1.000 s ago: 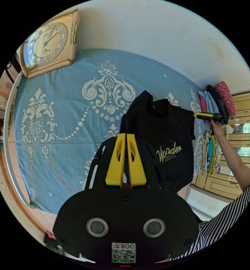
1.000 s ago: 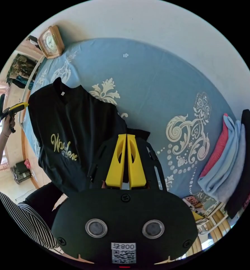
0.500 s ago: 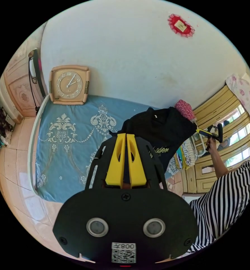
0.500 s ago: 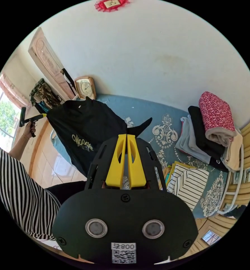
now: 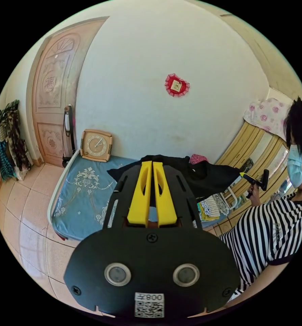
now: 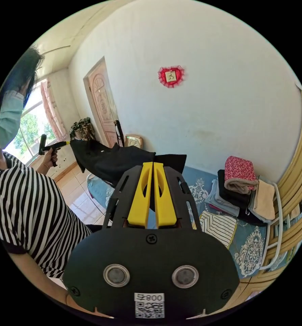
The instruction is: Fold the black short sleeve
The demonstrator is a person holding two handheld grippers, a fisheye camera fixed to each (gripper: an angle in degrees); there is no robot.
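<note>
The black short sleeve shirt [image 5: 205, 175] hangs in the air above the bed, stretched almost level between both grippers. In the left gripper view, my left gripper [image 5: 152, 163] has its yellow jaws shut on one edge of the shirt, and the right gripper [image 5: 243, 175] holds the far edge in a person's hand. Seen from the right gripper view, my right gripper [image 6: 153, 164] is shut on the shirt [image 6: 117, 159]. The left gripper [image 6: 66, 144] pinches the opposite edge there.
A bed with a blue patterned sheet [image 5: 79, 193] lies below. A stack of folded clothes [image 6: 239, 183] and a striped folded garment [image 6: 219, 225] sit on it. A clock [image 5: 96, 145] leans on the wall. A person in a striped top [image 6: 25, 203] stands beside the bed.
Both grippers have risen and tilted upward, lifting the shirt. It hung down showing its print before; now it is spread nearly level, well above the bed.
</note>
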